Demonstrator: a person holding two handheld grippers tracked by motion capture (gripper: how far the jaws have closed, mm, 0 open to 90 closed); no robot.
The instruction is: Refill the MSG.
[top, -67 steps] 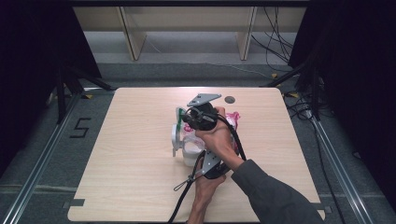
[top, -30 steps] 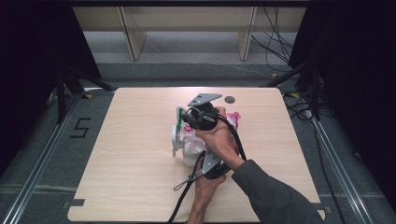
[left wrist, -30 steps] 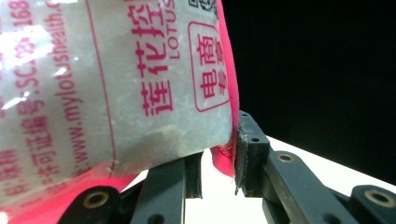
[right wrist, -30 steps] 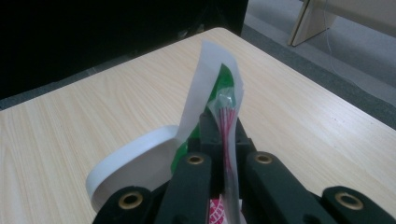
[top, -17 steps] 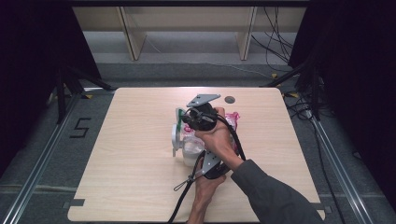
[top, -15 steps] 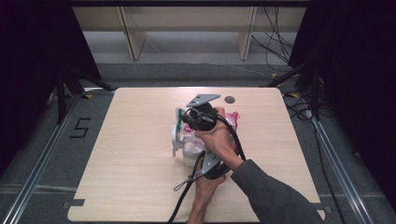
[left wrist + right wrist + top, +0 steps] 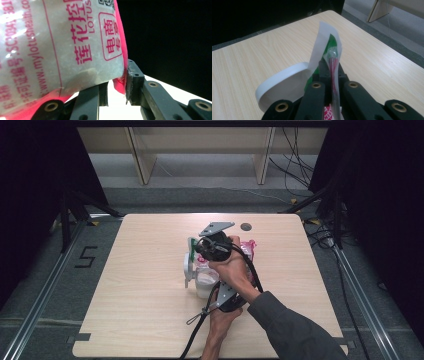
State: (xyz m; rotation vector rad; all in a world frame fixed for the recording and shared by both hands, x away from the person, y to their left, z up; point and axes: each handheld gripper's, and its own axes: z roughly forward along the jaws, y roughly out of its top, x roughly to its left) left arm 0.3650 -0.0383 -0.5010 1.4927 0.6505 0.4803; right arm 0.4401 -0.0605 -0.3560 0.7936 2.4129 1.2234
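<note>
we count two grippers, one pouch and one white round container near the middle of the light wooden table (image 7: 125,320), a little toward its far edge. our left gripper (image 7: 116,86), seen in the high view under the crossing forearm (image 7: 225,297), has its two black jaws part-spread and pinching the pink bottom edge of the clear plastic pouch with pink seams and pink printed lettering (image 7: 62,42); the pouch bulges with pale powder. our right gripper (image 7: 332,68) has its two jaws pressed together on the top strip of the same pouch, where a green and white flap stands up between them; in the high view it sits above the pouch (image 7: 212,247) with its grey three-cornered plate toward the far edge. the white round plastic container (image 7: 284,86) lies on the table just beside the right jaws, and in the high view it is at (image 7: 206,282) under the pouch (image 7: 247,247). one dark round hole (image 7: 245,226) marks the table near its far edge.
</note>
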